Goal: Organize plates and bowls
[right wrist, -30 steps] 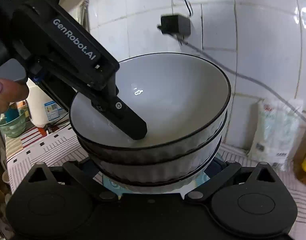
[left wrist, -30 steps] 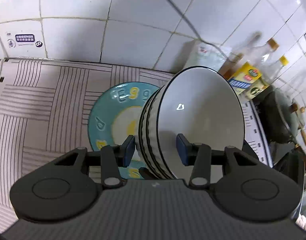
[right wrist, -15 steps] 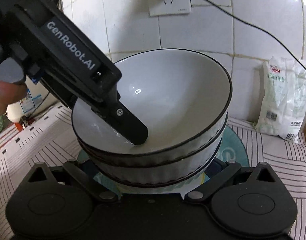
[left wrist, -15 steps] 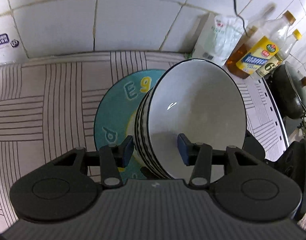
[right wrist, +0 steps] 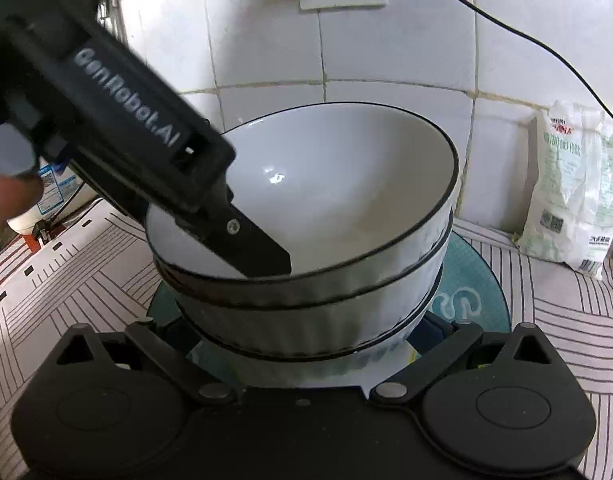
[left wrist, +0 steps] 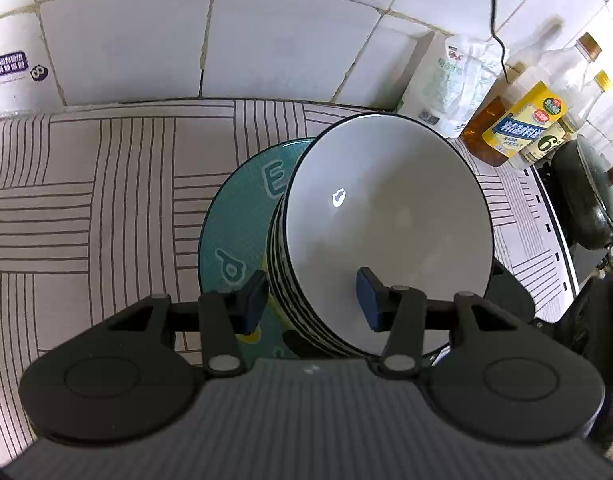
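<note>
Now the left gripper (left wrist: pixel 310 300) pinches the rim of the stacked bowls (left wrist: pixel 386 224), one pad outside the ribbed wall, one inside the top bowl. Beneath and just beyond its fingers lies the teal plate (left wrist: pixel 238 216). The right gripper (right wrist: pixel 306 332) straddles the stack's base, fingertips hidden, so its grip can't be judged.
</note>
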Tool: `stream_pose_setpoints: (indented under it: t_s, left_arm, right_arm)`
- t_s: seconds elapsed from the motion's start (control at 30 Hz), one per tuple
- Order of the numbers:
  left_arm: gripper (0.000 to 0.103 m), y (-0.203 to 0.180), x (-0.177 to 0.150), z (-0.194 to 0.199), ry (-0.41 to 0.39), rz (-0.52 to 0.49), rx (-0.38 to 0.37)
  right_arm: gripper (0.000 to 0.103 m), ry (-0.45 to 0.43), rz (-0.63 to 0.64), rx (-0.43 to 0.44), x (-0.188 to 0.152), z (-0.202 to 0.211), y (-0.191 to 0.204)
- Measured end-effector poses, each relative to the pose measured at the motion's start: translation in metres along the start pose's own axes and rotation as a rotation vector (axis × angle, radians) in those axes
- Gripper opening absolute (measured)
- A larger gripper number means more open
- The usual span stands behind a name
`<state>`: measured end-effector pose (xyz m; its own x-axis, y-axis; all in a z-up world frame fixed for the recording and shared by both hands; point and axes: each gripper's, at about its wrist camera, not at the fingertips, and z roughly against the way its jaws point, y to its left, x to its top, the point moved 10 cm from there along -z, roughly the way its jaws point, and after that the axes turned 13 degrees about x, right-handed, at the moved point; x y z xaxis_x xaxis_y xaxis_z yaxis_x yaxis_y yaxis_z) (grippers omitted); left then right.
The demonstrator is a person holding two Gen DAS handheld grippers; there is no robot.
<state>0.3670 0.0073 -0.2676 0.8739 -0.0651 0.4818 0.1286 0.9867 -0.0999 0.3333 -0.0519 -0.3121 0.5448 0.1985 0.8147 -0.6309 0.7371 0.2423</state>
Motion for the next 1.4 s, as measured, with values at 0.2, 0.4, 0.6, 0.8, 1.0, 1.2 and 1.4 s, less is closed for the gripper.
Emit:
stream_pose_setpoints:
  t_s: [0.2, 0.4, 0.6, 0.8, 1.0, 1.2, 1.4]
  left_arm:
    - [0.049, 0.002, 0.004, 0.021, -0.070, 0.021, 0.042]
    - [0.054, 0.005, -0.001, 0.064, -0.180, 0.045, 0.132]
    - [0.060, -0.005, -0.017, 0.112, -0.246, 0.060, 0.211]
    - [0.065, -0.013, -0.034, 0.156, -0.287, 0.043, 0.267]
    - [0.074, -0.013, -0.051, 0.202, -0.314, 0.019, 0.292]
    - [0.085, -0.005, -0.078, 0.232, -0.306, 0.009, 0.320]
    - [0.096, 0.000, -0.108, 0.257, -0.336, -0.002, 0.358]
  right_arm:
    - [0.103, 0.081, -0.052, -0.060, -0.004, 0.024, 0.010]
    - [0.103, 0.037, -0.147, -0.066, -0.012, 0.080, 0.013]
    - [0.102, 0.048, -0.123, -0.107, -0.009, 0.121, 0.015]
    - [0.102, 0.017, -0.075, -0.181, 0.004, 0.156, 0.029]
    - [0.102, -0.020, -0.087, -0.272, 0.018, 0.190, 0.047]
    - [0.103, -0.022, -0.177, -0.364, 0.022, 0.220, 0.062]
    - [0.103, -0.058, -0.187, -0.444, 0.022, 0.256, 0.081]
